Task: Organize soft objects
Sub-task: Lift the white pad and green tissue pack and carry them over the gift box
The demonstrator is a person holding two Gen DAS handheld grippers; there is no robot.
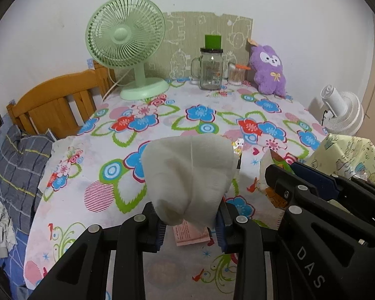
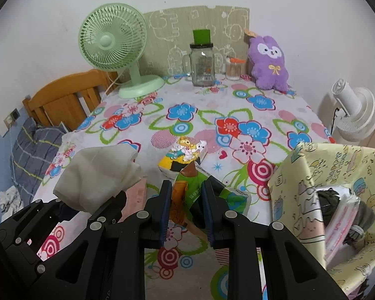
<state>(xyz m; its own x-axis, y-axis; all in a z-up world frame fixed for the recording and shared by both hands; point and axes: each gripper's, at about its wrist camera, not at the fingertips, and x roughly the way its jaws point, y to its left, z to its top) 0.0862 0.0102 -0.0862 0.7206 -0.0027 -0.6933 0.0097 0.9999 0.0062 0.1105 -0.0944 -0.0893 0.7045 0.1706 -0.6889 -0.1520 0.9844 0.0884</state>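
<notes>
1. My left gripper (image 1: pixel 190 221) sits at the bottom centre of the left wrist view, its jaws pinched on the lower end of a white cloth (image 1: pixel 187 175) — the fabric bulges up above the fingers, lifted off the floral tablecloth (image 1: pixel 162 125).
2. Under that cloth, at the lower centre of the frame, a pink packet (image 1: pixel 191 236) lies flat on the table.
3. My right gripper (image 2: pixel 185 208) is at the bottom centre of its own view, jaws closed partway around a green and orange snack packet (image 2: pixel 187 187), which they press on both sides.
4. Just past that packet, mid-frame, a small cartoon-printed pouch (image 2: pixel 185 153) rests on the tablecloth.
5. At the right edge of the right wrist view stands a yellow cartoon-print box (image 2: pixel 300 182), open at the top — inside I see dark grey fabric (image 2: pixel 330 200) and a clear plastic-wrapped bundle (image 2: pixel 342 215).
6. At the top of the frame, by the wall: a green desk fan (image 2: pixel 112 37), a glass mug jar (image 2: pixel 202 62) with a green lid, and a purple plush (image 2: pixel 267 62) sitting upright.
</notes>
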